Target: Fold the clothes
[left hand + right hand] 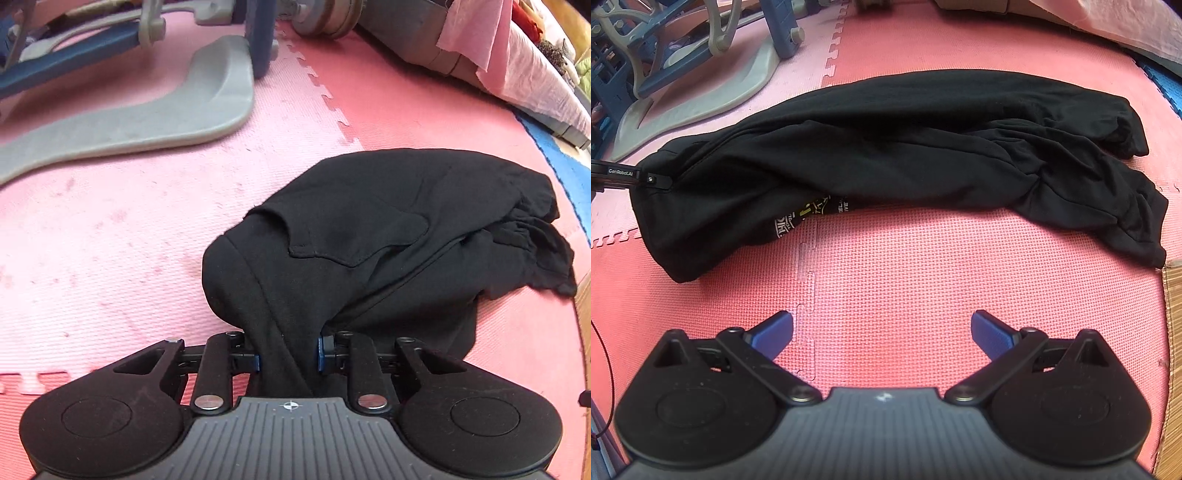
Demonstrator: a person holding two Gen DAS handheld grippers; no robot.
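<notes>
Black soft-knit garment lies in a long, rumpled band across the middle of the right wrist frame, on a pink and red interlocking foam mat. It runs from the frame's left edge to the right, where the cloth bunches into gathered folds near a strip of woven straw-coloured matting. A printed white and yellow label or logo peeks from under its lower edge, left of centre.

In the left wrist view the left gripper, at the bottom centre, has its blue-padded fingers drawn in on a twisted neck of the cloth — one end of the garment, which spreads away toward the upper right with a stitched flap or pocket showing. The right gripper, at the bottom of its own frame, stands wide apart and empty over bare mat, just short of the garment's near edge.

By the look of it the fabric is light, limp and stretchy: it drapes, sags and will not keep a crease unaided, so a pinch at one point only pulls it into a rope. It should not slip readily from the pads. A sensible hold for the free gripper would be a hem or corner at the gathered right end — opposite the held end — so the cloth can be tensioned flat. How many folds it already carries I cannot tell.

A grey plastic curved stand sits in the upper left.
</notes>
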